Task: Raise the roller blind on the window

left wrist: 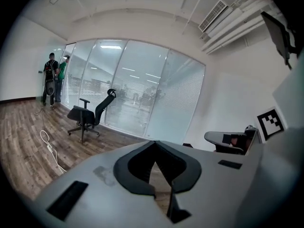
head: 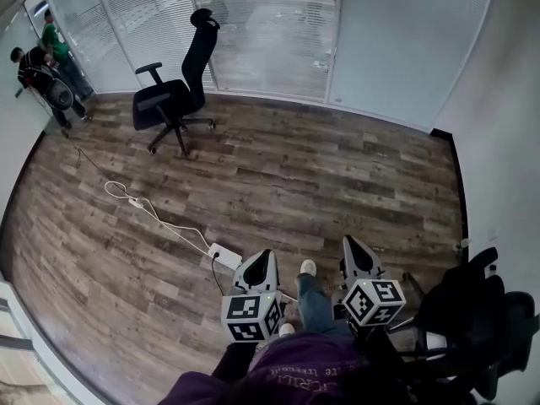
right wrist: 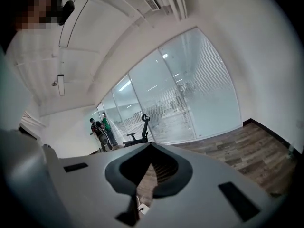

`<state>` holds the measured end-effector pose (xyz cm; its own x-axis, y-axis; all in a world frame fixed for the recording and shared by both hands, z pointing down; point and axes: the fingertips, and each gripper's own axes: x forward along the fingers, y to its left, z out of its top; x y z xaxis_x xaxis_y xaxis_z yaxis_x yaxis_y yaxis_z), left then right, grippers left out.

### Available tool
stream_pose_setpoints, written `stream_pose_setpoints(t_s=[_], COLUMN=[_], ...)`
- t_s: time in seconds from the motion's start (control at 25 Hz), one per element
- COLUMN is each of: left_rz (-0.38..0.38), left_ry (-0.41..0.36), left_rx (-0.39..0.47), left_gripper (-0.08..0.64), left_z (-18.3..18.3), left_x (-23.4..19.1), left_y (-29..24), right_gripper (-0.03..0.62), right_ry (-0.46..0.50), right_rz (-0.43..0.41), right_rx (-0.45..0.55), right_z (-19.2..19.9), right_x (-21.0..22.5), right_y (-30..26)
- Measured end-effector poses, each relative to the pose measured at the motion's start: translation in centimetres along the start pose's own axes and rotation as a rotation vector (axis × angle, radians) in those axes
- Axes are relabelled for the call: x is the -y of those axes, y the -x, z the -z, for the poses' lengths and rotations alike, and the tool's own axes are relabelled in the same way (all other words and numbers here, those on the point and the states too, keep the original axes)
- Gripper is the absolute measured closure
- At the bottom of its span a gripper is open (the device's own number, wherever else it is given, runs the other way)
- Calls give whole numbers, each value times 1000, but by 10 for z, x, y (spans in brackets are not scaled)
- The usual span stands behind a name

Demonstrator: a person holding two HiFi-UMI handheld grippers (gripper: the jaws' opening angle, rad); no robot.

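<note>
— Purple garment [head: 295,376] at the very bottom, and the two tools just beyond it. How do they stand?

— Left tool [head: 263,258] has its jaws brought together at the tips, with nothing between them. Right tool [head: 351,245] is the same, closed and empty. Neither touches anything.

— And the blind?

— The roller blind [head: 270,24] I take to be the pale covering on the middle panes of the window wall [head: 405,40]. That is well ahead of both tools, across the wood floor [head: 337,175]. No pull chain can be made out.

— So the step is the approach?

— I'd judge so, and the task looks barely begun. Head straight for the glass, passing right of the office chair [head: 173,95] that stands ahead and to the left. Step clear of the white cable [head: 160,218] and power strip [head: 224,256] just beside the left tool. Find the chain first, then open one tool before reaching for it.
</note>
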<state>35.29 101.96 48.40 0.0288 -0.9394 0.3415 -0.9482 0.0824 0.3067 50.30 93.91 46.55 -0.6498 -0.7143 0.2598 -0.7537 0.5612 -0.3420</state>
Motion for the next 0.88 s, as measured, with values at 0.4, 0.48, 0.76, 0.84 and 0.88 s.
stream_pose_setpoints(t_s=[0.4,0.48,0.76,0.84,0.88], left_rz=[-41,-46,-88,-87,-87], left_ry=[15,16,50,50,48], left_rx=[23,21,-6,-3,-2], left_gripper=[560,560,560,560,560], left_z=[-105,-120,-147,-158,-163], left_x=[-49,-55,-93,-107,-116], left_y=[-178,-210,-284,-306,-319], right_gripper=[594,594,594,594,594], right_ry=[59,76,100,68,49], right_rz=[-49,-66,-97,-100,-105], right_rx=[6,2,-42,-40,-30], right_z=[-100,-117,-137,-142,-146], right_x=[51,64,78,80,80], right_y=[-189,-223,-314,-343,-358])
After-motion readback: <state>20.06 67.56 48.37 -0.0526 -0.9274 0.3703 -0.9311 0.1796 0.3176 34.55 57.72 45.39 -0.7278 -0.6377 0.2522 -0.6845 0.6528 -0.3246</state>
